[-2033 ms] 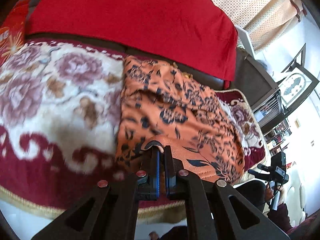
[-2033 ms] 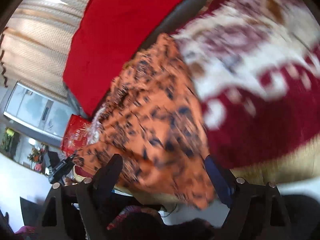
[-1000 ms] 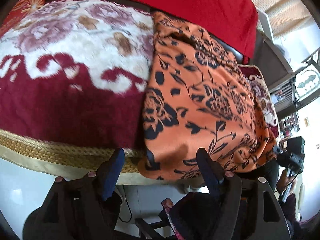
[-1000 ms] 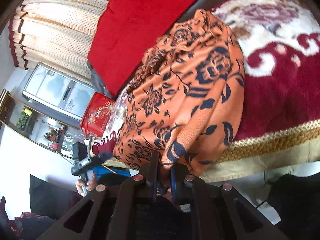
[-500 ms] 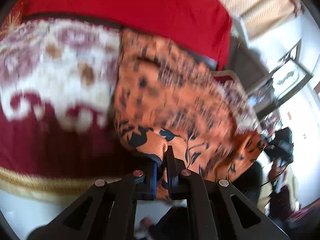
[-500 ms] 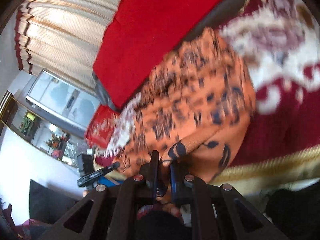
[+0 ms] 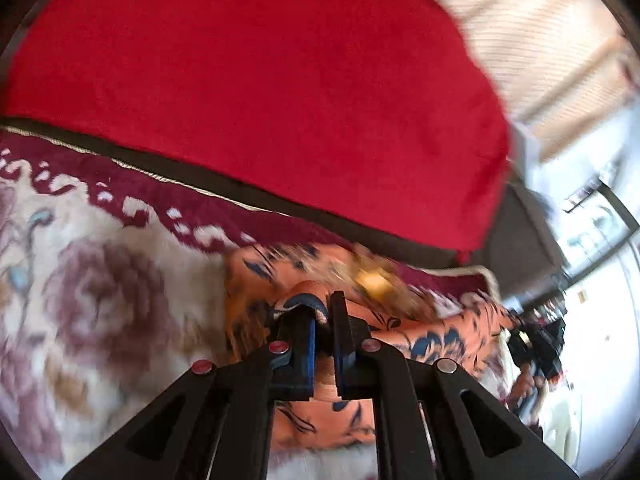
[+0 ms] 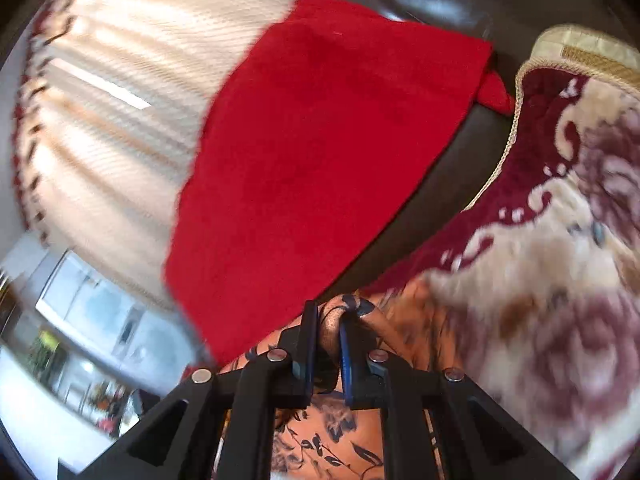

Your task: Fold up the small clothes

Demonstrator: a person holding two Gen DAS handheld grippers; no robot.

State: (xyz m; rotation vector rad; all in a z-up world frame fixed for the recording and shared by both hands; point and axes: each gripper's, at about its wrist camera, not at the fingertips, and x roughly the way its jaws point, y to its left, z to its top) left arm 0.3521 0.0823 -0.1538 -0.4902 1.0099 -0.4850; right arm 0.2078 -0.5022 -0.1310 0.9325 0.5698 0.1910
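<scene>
In the left wrist view, the left gripper [image 7: 323, 312] has its jaws clamped on a bunched edge of the orange garment [image 7: 436, 336], which has a dark floral print. The pinched fold rises between the blue-padded fingers [image 7: 306, 344]. In the right wrist view, the right gripper [image 8: 328, 320] is likewise closed on a fold of the same garment [image 8: 328, 436], cloth showing between and below its fingers. The garment lies on a floral blanket [image 7: 100, 288] in cream and maroon, spreading toward the right of the left view, its far part blurred. Beyond the garment a red cloth [image 7: 260, 92] drapes over a dark sofa back [image 8: 420, 208]. Farthest off hang pale striped curtains [image 8: 120, 100].
</scene>
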